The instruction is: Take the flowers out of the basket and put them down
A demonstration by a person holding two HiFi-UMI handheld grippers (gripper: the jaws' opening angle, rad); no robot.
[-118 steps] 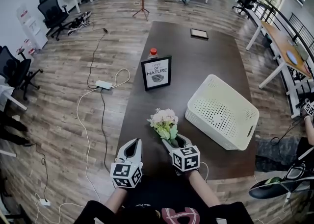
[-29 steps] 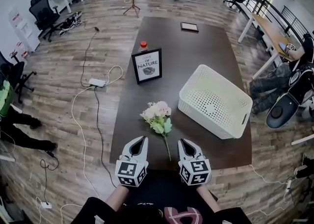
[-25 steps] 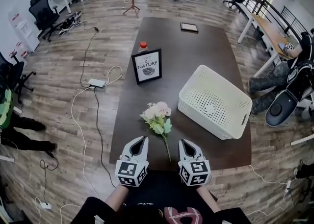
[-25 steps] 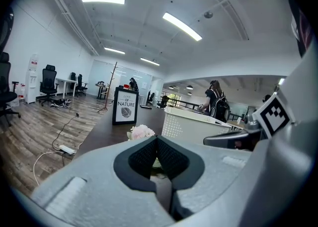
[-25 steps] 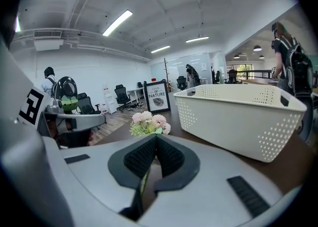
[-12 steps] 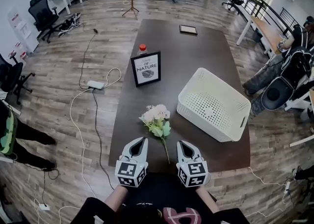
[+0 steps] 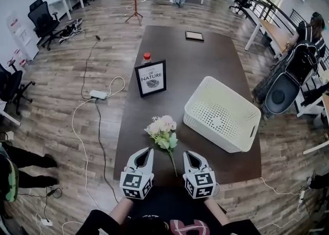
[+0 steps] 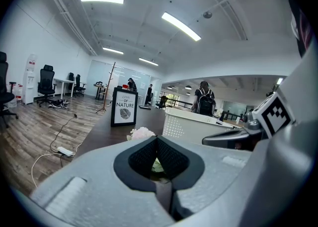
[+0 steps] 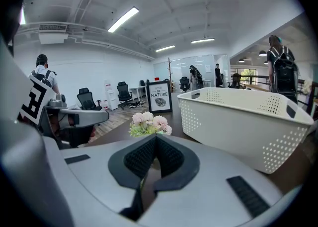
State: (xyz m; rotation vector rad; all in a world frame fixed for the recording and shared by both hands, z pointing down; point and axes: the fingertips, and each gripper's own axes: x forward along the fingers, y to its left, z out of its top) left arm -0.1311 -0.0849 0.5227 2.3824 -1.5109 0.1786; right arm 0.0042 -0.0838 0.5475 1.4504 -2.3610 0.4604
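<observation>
A bunch of pale pink flowers (image 7: 163, 132) with green leaves was seen lying flat on the dark worktop (image 7: 205, 59), outside the white perforated basket (image 7: 208, 121) and just to its left. The blooms pointed away from the person and the thin stem ran back toward the near edge. The task was judged done or nearly so, since the flowers were out of the basket and rested on the worktop, touched by nothing.

The left gripper (image 7: 145, 151) and the right gripper (image 7: 189, 155) were held side by side at the near edge, one on each side of the stem and a little apart from it. That placement was read as a rest pose after letting go (nothing was being reached for). Both were aimed forward and tipped slightly downward, with the marker cubes nearest the person.

In the left gripper view the fingers (image 8: 141, 157) were pressed together at their tips with nothing between them. In the right gripper view the fingers (image 9: 139, 159) were likewise clenched and empty, and the blooms were seen beyond them.

Farther up the worktop a framed sign (image 7: 150, 78) stood upright, and a red-capped bottle (image 7: 147, 58) was set just behind it.
</observation>
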